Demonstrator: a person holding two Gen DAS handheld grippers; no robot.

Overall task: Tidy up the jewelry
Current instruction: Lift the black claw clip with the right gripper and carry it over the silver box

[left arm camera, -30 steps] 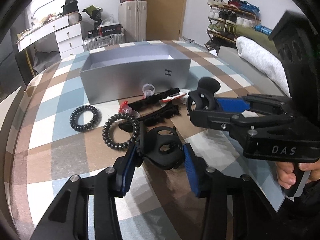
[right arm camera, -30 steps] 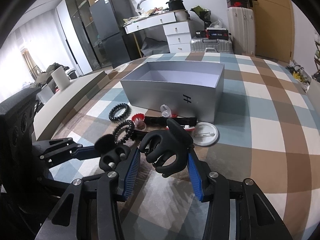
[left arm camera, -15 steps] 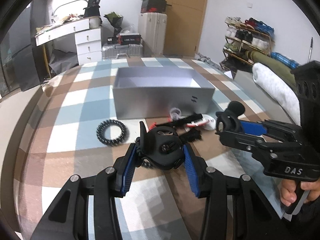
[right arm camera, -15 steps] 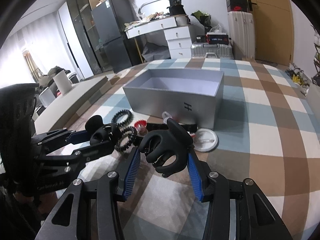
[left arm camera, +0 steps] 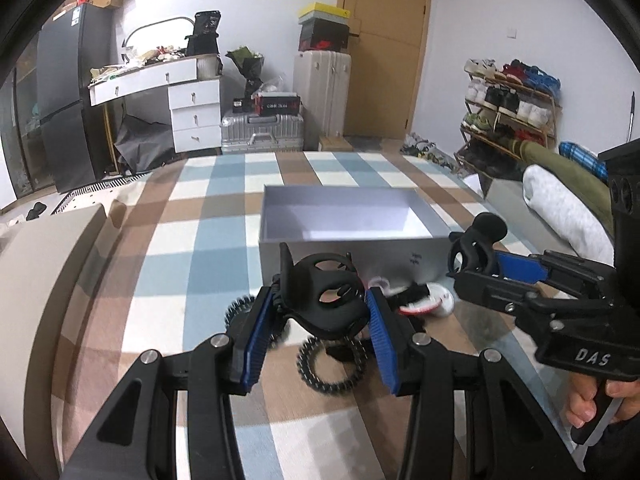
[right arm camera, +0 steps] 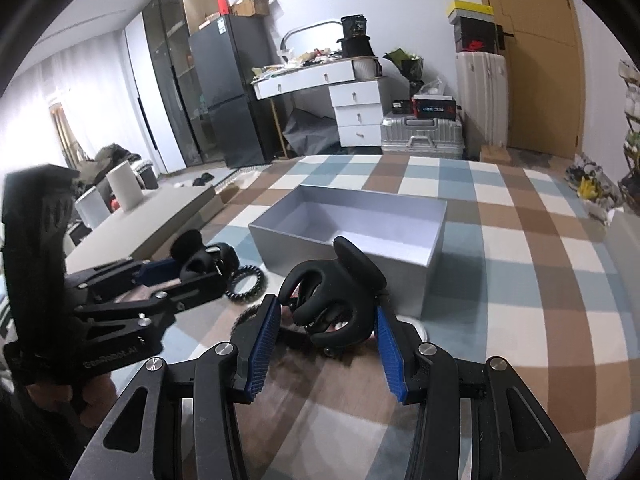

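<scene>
Transport is the step I judge in hand: both my left gripper [left arm camera: 316,334] and right gripper [right arm camera: 326,348] pinch black claw clips [left arm camera: 324,296] above the checked cloth, needing carrying forward over the grey box [right arm camera: 352,220], fingers then spread.

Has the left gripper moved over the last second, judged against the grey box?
Yes. The left gripper, shut on a black hair claw, has risen and tilted up; the grey box sits lower in its view.
</scene>
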